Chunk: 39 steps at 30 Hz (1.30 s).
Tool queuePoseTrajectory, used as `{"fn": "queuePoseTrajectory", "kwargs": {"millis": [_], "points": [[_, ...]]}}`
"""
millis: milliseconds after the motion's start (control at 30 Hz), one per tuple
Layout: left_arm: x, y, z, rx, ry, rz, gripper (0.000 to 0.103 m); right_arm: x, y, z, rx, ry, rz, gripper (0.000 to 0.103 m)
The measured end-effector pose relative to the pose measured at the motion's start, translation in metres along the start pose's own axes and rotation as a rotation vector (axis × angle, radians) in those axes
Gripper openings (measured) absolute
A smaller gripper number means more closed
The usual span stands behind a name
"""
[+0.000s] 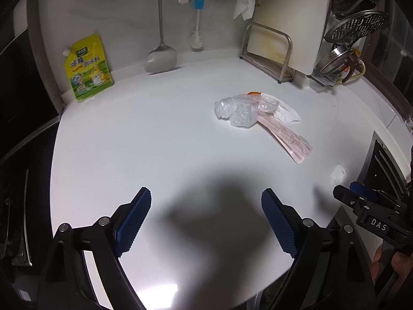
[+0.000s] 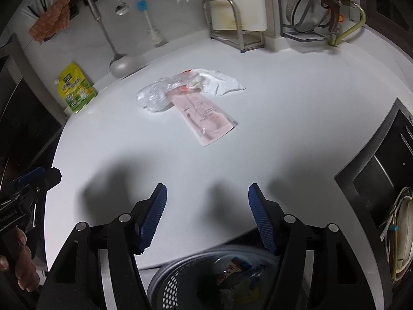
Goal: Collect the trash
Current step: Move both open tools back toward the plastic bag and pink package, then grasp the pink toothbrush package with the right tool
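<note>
A pile of trash lies mid-counter: a crumpled clear plastic bag (image 1: 233,111) (image 2: 155,95), a flat pink wrapper (image 1: 286,139) (image 2: 206,116) and a white crumpled paper (image 1: 286,115) (image 2: 222,82). My left gripper (image 1: 206,199) is open and empty above the near counter, short of the pile. My right gripper (image 2: 207,193) is open and empty above the counter's front edge; it also shows in the left wrist view (image 1: 361,201). A perforated trash bin (image 2: 180,281) holding wrappers stands below the counter edge, under my right gripper.
A yellow-green refill pouch (image 1: 87,69) leans on the back wall at left. A spatula (image 1: 161,56), a ladle and a brush hang there. A metal rack with a cutting board (image 1: 278,49) and a dish rack (image 1: 348,51) stand at the back right. A sink (image 2: 382,180) is at right.
</note>
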<state>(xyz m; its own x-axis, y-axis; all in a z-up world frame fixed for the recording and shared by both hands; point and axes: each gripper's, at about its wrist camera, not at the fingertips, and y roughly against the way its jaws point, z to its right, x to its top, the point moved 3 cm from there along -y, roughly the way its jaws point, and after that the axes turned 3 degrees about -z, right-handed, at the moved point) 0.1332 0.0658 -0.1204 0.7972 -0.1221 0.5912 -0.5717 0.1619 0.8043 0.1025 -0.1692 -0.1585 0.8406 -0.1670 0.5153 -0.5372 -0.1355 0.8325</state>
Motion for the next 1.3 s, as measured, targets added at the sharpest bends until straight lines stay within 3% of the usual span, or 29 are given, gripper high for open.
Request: {"fn": "queuePoseTrajectory", "kwargs": {"millis": [300,567,933,1300], "points": [[0.037,-0.043,0.001,-0.034,-0.015,0.011,0.086,0.033,-0.019,0.008,-0.009,-0.014,0.031,0.068],[0.056,-0.070,0.005,-0.034,-0.029,0.007,0.086,0.063,-0.051,0.003,0.024,0.080,0.017,0.072],[0.058,-0.082,-0.003,-0.036,-0.022,-0.015,0.086,0.095,-0.088,-0.016,0.044,0.207,-0.015,0.076],[0.057,-0.089,-0.010,-0.037,-0.015,-0.032,0.086,0.108,-0.121,-0.028,0.010,0.273,-0.073,0.076]]}}
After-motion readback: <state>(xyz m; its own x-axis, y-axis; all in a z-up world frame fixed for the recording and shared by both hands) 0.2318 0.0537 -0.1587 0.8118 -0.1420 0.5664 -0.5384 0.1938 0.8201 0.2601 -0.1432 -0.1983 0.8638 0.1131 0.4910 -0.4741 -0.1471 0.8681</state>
